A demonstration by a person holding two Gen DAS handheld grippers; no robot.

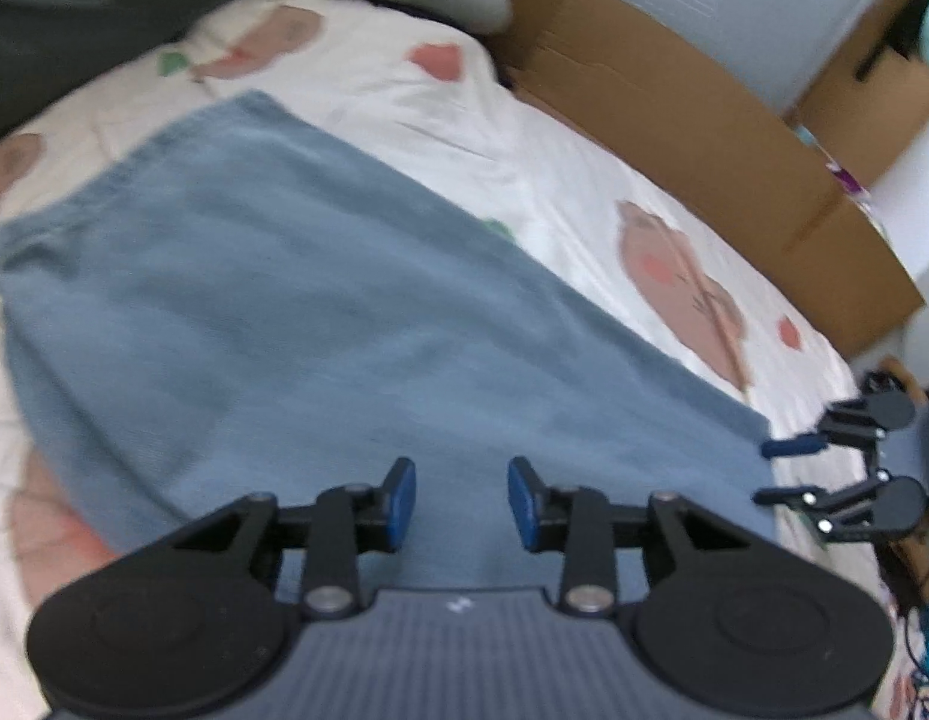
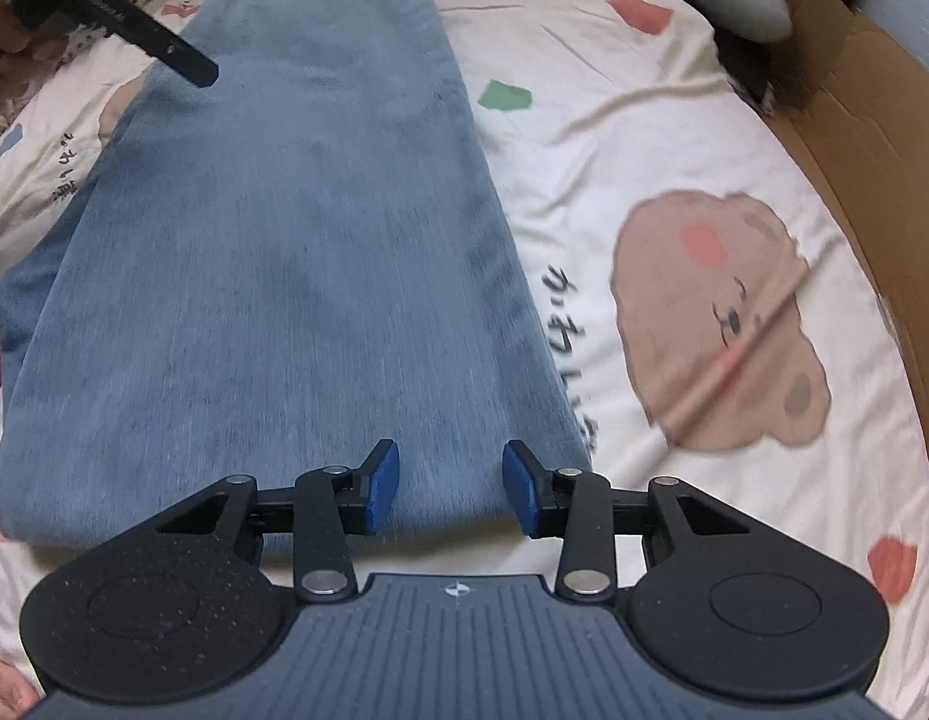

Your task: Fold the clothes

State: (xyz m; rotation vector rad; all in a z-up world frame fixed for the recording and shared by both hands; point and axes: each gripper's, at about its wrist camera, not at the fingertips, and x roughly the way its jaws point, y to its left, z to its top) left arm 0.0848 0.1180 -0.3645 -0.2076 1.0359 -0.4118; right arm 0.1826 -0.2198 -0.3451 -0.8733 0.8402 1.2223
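Cartoon-print bed (image 2: 674, 138), cardboard box (image 2: 872, 120) alongside. Jeans (image 2: 284, 252) lying lengthwise, folded narrow. Left hand-held gripper (image 1: 461, 504) and right hand-held gripper (image 2: 451, 489) both gaping, empty, over the near end. Risk: pinching only the top layer, dragging the fold askew.

Matt denim jeans (image 2: 284, 240) on soft printed cotton sheet (image 2: 674, 150).

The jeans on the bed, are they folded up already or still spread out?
Partly folded: the jeans lie flat on the bedsheet as one long narrow strip, a darker layer peeking out underneath along the left edge. No crosswise fold yet.
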